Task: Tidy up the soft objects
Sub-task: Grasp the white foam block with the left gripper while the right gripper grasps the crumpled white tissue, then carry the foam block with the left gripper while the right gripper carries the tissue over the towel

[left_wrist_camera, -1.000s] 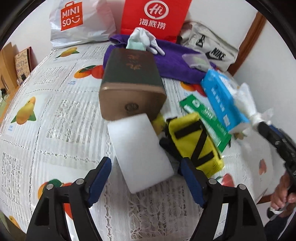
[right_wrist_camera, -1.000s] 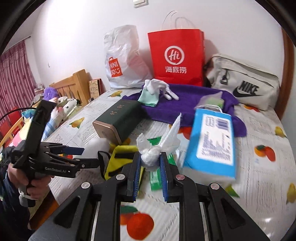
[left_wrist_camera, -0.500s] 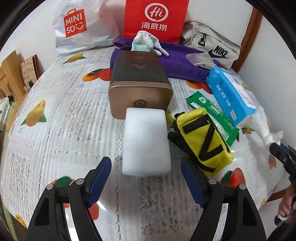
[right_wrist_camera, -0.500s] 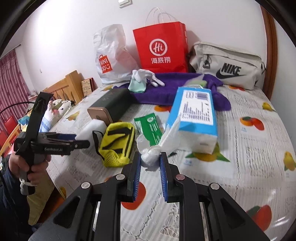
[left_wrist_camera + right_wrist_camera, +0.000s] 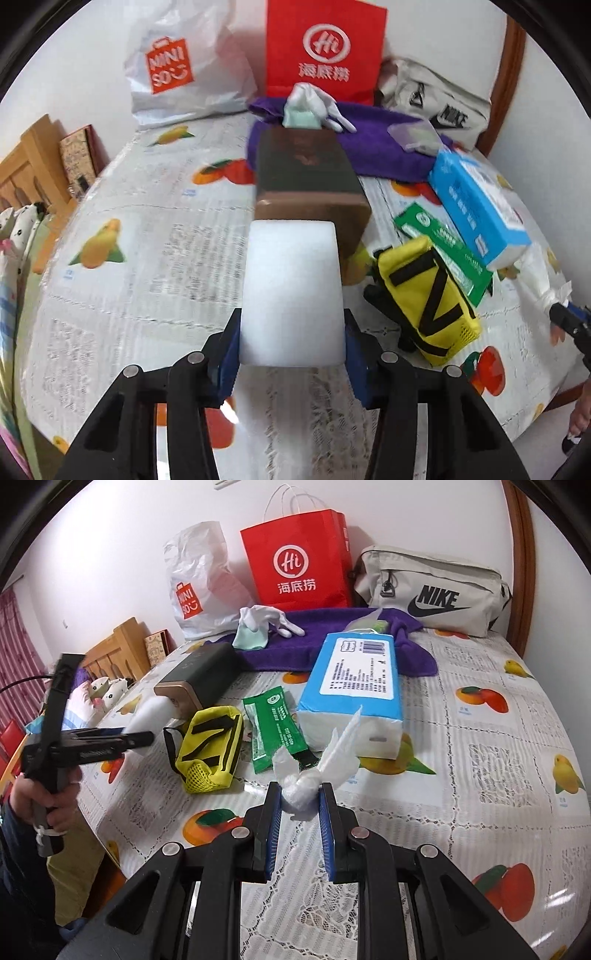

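The jaws of the left gripper (image 5: 291, 350) are closed against the two long sides of a white foam block (image 5: 291, 291), their blue pads pressing its near end at lower centre of the left wrist view, while the jaws of the right gripper (image 5: 301, 812) stand narrow and pinch a crumpled white tissue wad (image 5: 314, 771) at lower centre of the right wrist view. The block's far end meets the copper-coloured end of a dark green box (image 5: 306, 177) lying lengthwise toward the top of the frame. To the left of the block the fruit-print tablecloth (image 5: 129, 258) lies bare out to the table's left edge; to its right sits a yellow pouch with black straps (image 5: 424, 291), close beside the block, then a green packet (image 5: 439, 243) and a blue tissue pack (image 5: 476, 206) running toward the right edge. In the right wrist view the cloth is bare across the right half of the frame and in front of the gripper, and the table's near-left edge curves down at lower left, where the left gripper (image 5: 110, 744) reaches in. The block is plain, smooth and rectangular with rounded corners; the tissue is twisted, with two loose tails fanning upward. Along the top of both frames a purple towel (image 5: 332, 642), a red paper bag (image 5: 295, 565), a white Miniso bag (image 5: 199, 583) and a grey Nike bag (image 5: 436, 590) line the wall.
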